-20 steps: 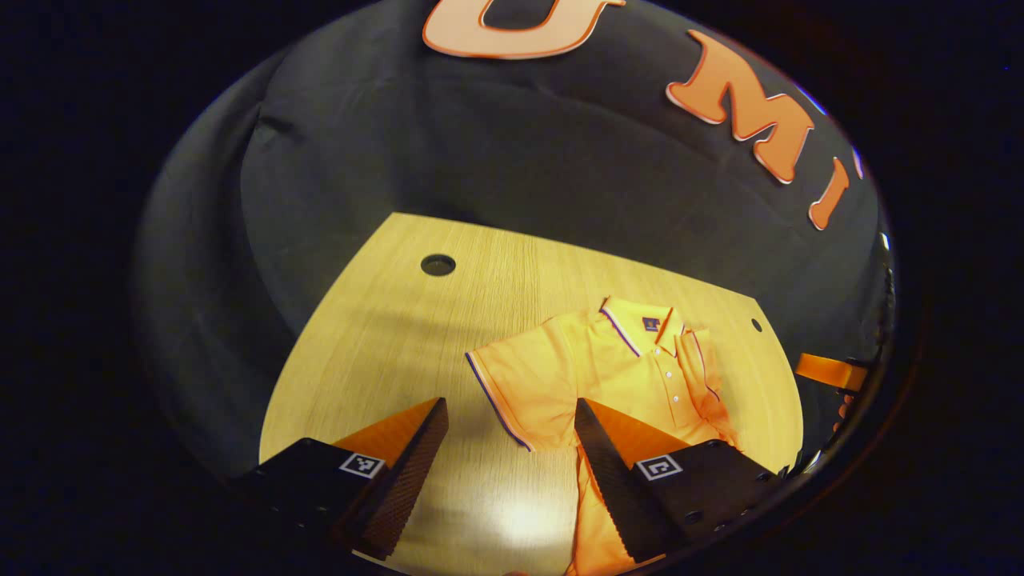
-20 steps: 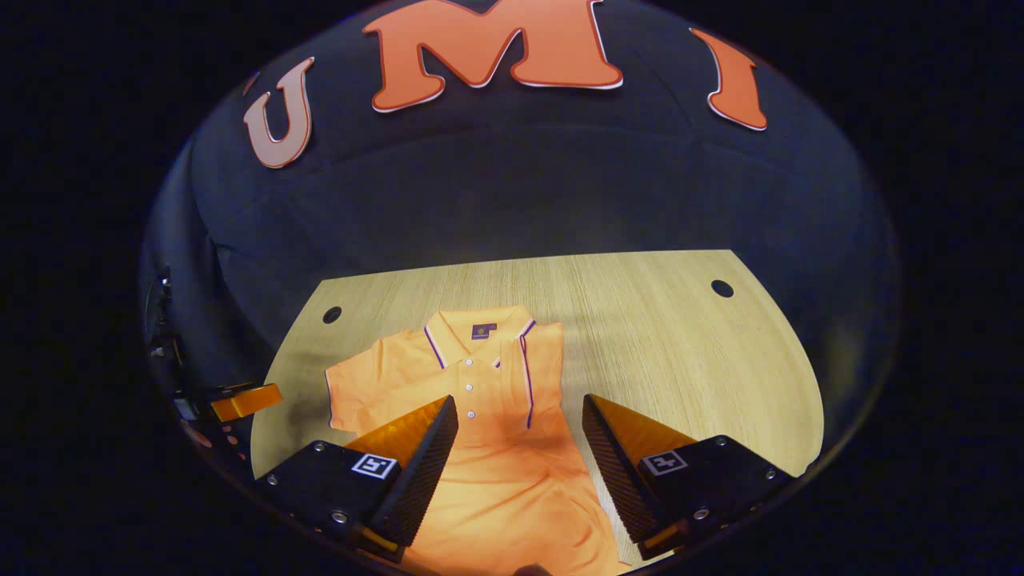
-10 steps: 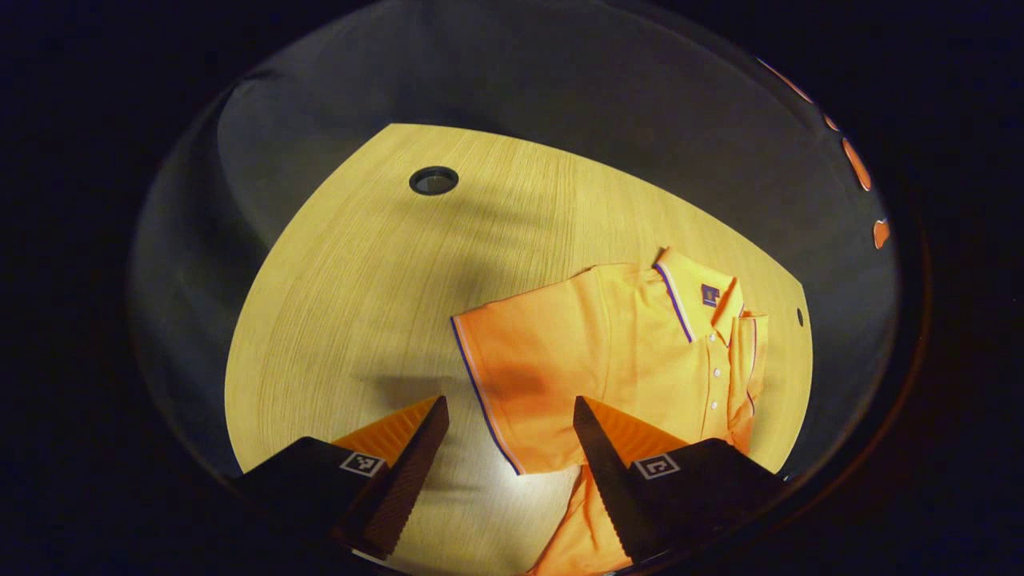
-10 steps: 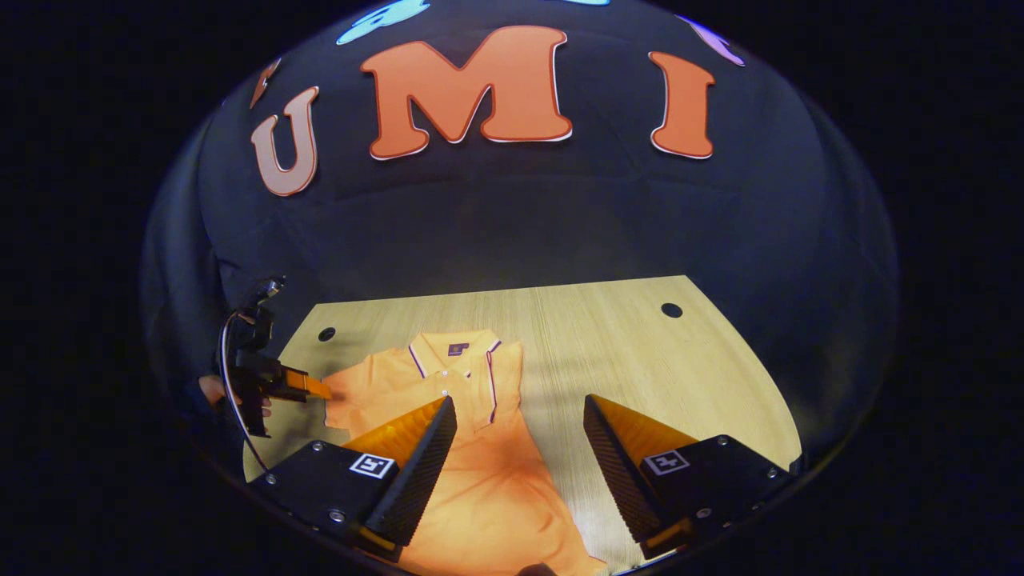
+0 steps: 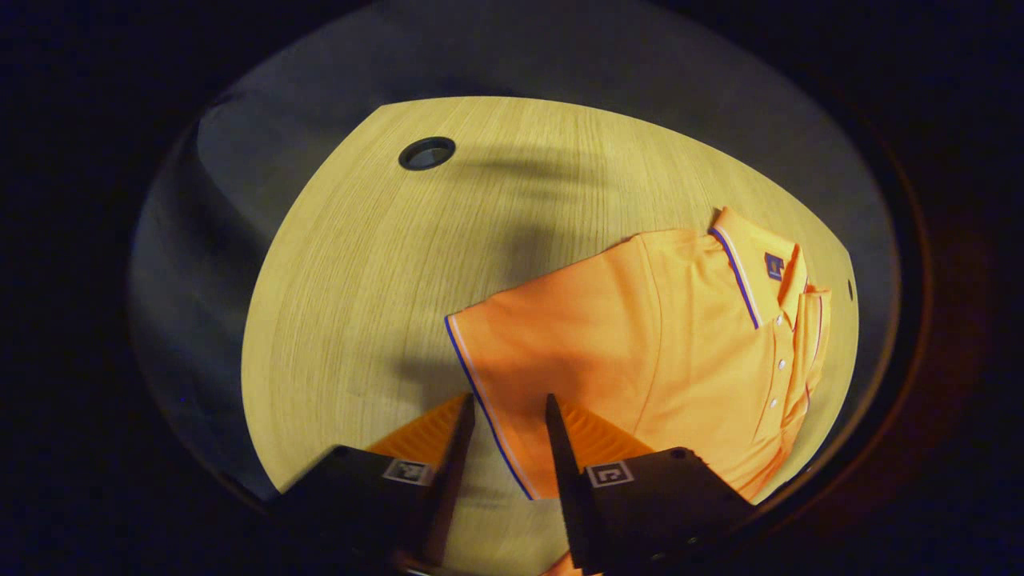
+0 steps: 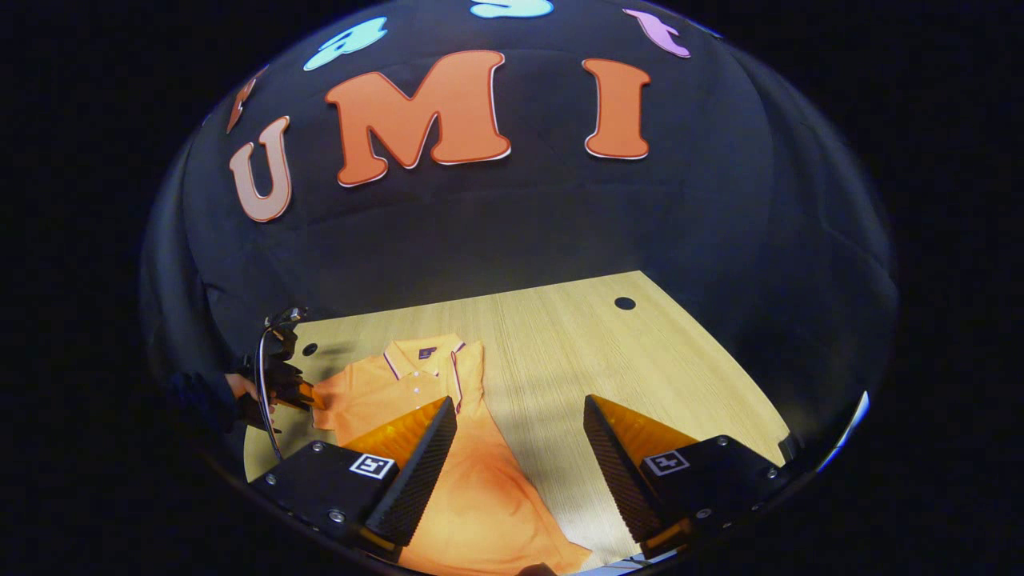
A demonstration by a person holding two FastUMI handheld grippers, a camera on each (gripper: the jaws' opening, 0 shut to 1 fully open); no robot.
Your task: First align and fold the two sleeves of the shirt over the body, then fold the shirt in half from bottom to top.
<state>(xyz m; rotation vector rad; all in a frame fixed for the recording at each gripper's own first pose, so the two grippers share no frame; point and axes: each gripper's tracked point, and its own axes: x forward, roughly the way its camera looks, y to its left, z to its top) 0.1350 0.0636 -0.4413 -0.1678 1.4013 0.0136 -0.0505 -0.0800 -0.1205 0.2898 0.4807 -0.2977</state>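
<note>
Left fingers (image 5: 456, 448) narrowly apart astride shirt (image 5: 680, 352) sleeve hem, right fingers (image 6: 416, 464) wide

Orange polo shirt (image 5: 680, 352) flat on table, one sleeve folded in

A light wooden table (image 5: 368, 264) carries 1 orange shirt (image 5: 672, 352), apparently lying flat.

We can read no words or numbers: the shirt's (image 5: 664, 336) small dark collar tag (image 5: 773, 266) is too tiny to make out, and each gripper carries only square black-and-white marker patterns (image 6: 374, 465).
</note>
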